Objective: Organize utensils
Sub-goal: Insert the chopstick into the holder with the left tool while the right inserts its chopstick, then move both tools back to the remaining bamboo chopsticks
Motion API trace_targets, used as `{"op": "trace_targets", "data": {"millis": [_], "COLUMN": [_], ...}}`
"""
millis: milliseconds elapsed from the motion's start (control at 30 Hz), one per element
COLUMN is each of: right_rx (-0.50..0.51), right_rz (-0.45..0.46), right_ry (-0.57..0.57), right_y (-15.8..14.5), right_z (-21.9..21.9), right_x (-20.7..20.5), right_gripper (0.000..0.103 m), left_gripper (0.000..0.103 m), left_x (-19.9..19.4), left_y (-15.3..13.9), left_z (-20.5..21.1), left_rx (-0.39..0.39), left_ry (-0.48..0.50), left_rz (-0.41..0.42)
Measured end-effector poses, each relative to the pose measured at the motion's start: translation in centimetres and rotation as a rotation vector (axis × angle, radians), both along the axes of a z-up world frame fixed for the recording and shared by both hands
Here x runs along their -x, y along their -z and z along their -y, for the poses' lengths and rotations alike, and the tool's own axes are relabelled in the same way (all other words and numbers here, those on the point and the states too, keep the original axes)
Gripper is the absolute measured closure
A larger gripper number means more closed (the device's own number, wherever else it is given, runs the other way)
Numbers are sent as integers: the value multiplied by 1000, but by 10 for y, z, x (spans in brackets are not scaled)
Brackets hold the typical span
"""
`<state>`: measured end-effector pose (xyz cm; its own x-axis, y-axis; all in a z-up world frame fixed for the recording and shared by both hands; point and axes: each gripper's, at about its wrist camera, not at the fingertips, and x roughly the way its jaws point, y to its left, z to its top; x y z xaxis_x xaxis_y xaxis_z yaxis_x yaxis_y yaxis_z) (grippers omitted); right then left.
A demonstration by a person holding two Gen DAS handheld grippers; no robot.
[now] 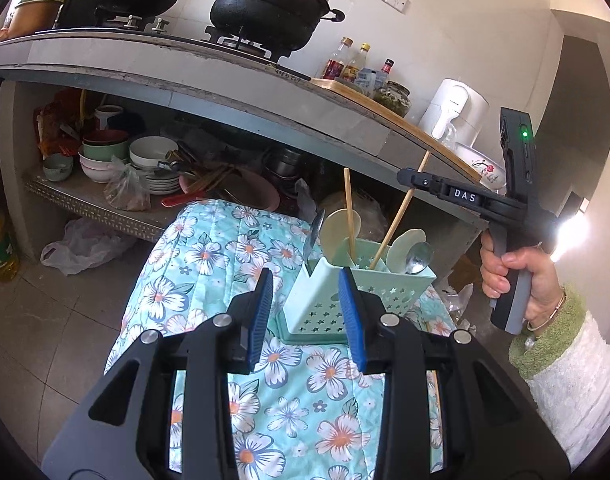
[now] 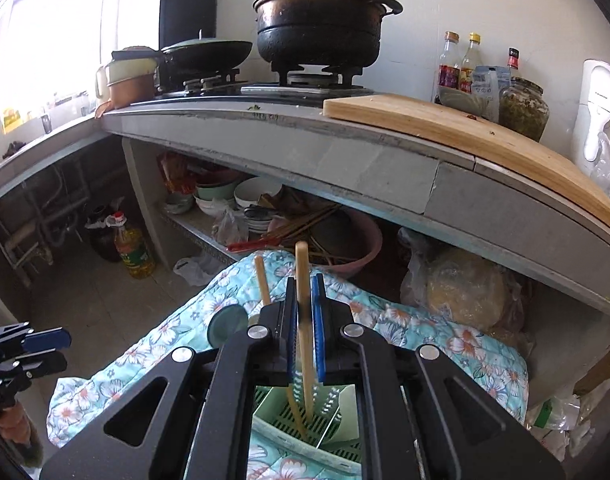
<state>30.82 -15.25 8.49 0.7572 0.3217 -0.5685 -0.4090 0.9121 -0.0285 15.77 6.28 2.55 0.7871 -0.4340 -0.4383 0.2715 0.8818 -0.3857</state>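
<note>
The green holder (image 1: 357, 300) on the floral cloth (image 1: 209, 256) already holds spoons and one chopstick (image 1: 349, 216), while the right gripper (image 2: 304, 332), clamped on another chopstick (image 2: 303, 320), lowers its tip inside, the left gripper (image 1: 305, 312) half-open and empty beside the holder.

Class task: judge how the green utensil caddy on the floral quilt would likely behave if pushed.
The green utensil caddy looks like thin perforated plastic, so probably light. Tall chopsticks and spoons rise above it, and the floral quilt is soft, so it may tip.

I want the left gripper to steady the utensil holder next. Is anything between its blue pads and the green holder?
No: in the left wrist view only bare floral cloth separates the open left gripper from the green utensil holder.
</note>
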Motion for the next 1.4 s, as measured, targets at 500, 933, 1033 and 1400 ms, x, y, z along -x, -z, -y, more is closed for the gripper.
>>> {"op": "trace_targets", "data": {"millis": [500, 933, 1033, 1400], "right_rx": [-330, -685, -729, -796], "right_rz": [-109, -525, -568, -592], "right_ry": [10, 369, 418, 440], "right_y": [0, 179, 212, 253], "right_z": [92, 206, 215, 226], "right_x": [88, 159, 166, 164], "right_gripper": [66, 72, 78, 94], "left_gripper": [71, 57, 55, 55], "left_x": [-5, -9, -10, -3], "left_y": [15, 82, 99, 117], "left_z": [18, 73, 88, 124], "left_rx": [4, -26, -51, -92], "left_ry": [54, 260, 291, 341], "left_rz": [-42, -286, -354, -429]}}
